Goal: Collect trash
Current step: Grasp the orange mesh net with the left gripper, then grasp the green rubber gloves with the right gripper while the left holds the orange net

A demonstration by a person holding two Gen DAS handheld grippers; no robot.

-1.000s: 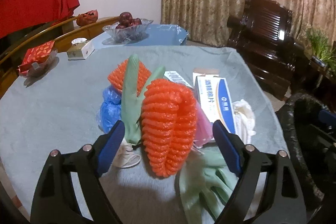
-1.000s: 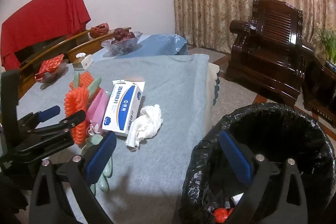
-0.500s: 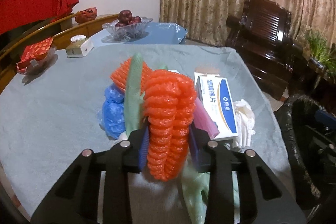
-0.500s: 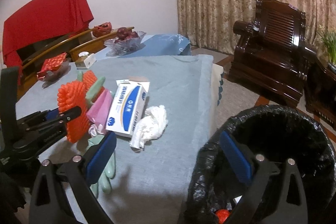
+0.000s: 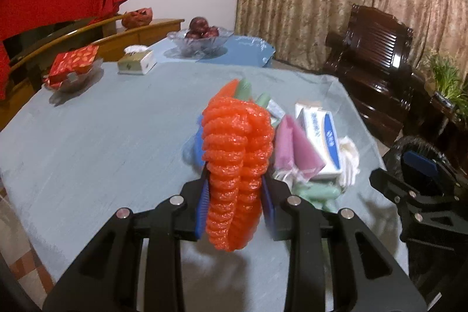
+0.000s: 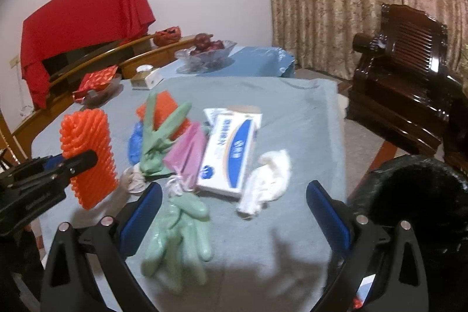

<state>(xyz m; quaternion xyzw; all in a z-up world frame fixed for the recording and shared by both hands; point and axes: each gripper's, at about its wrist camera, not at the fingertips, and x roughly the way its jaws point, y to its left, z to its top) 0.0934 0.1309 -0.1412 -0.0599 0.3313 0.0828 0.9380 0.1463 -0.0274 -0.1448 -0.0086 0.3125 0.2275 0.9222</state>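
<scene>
My left gripper (image 5: 235, 203) is shut on an orange foam net (image 5: 237, 154) and holds it upright, clear of the grey-blue tablecloth (image 5: 102, 142). The right wrist view shows the same orange net (image 6: 87, 154) at the left. My right gripper (image 6: 233, 189) is open and empty above the near end of the trash pile. That pile holds a blue-and-white box (image 6: 231, 154), a crumpled white tissue (image 6: 266, 180), a pink bag (image 6: 187, 157), green gloves (image 6: 178, 236), a second orange net (image 6: 163, 113) and blue plastic (image 6: 136, 142). A bin lined with a black bag (image 6: 415, 195) stands to the right of the table.
At the table's far end are a glass fruit bowl (image 6: 207, 48), a small tissue box (image 6: 146, 76) and a dish with a red packet (image 6: 96, 84). A dark wooden armchair (image 6: 406, 78) stands to the right in front of a curtain. A red cloth (image 6: 84, 19) hangs at the back left.
The left gripper closed on the orange foam net and lifted it off the pile. The right gripper swung left, from over the bin to over the table.
</scene>
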